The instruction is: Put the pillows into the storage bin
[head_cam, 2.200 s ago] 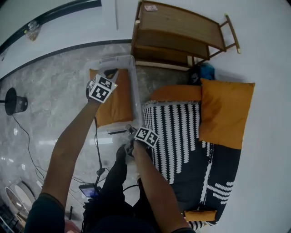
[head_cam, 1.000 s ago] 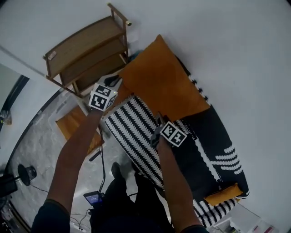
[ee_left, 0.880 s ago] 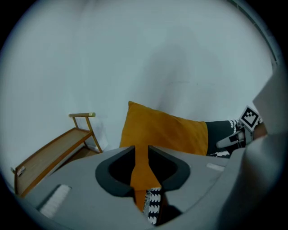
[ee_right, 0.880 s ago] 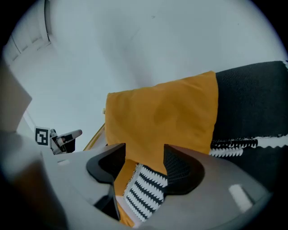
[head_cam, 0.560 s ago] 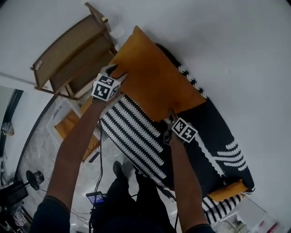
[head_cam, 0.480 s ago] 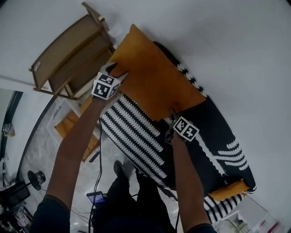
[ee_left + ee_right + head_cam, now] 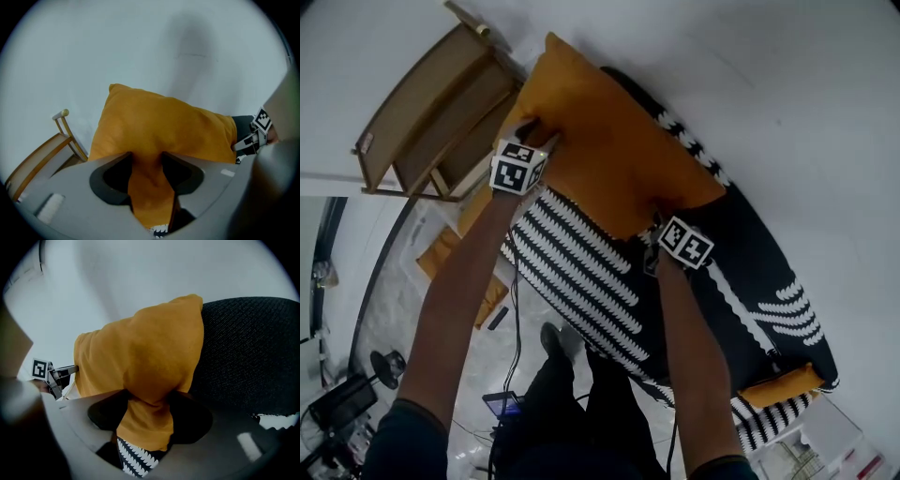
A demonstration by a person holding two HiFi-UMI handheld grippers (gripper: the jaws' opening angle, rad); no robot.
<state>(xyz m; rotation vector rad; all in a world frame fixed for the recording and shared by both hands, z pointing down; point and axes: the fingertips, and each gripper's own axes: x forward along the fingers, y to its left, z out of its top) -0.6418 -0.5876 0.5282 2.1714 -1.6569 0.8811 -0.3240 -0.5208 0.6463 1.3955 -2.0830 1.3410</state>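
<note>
A big orange pillow (image 7: 609,141) leans against the white wall on a black sofa (image 7: 750,281). My left gripper (image 7: 539,131) is at its left corner, and in the left gripper view the left gripper (image 7: 146,161) has a fold of the orange pillow (image 7: 159,126) bunched between its closing jaws. My right gripper (image 7: 656,225) is at the pillow's lower right corner. In the right gripper view the right gripper (image 7: 147,401) is also closing on a pinched fold of the orange pillow (image 7: 145,357). A second orange pillow (image 7: 442,251) lies in the clear storage bin (image 7: 431,230) on the floor.
A black-and-white striped cushion (image 7: 581,272) lies under the pillow's lower edge. A wooden shelf (image 7: 422,103) stands left of the sofa, beside the bin. A small orange cushion (image 7: 778,386) sits at the sofa's far end. Cables and gear lie on the floor at lower left.
The view swung from the bin to the sofa. Both grippers reached up to the orange pillow's lower corners, and its fabric is now between their jaws.
</note>
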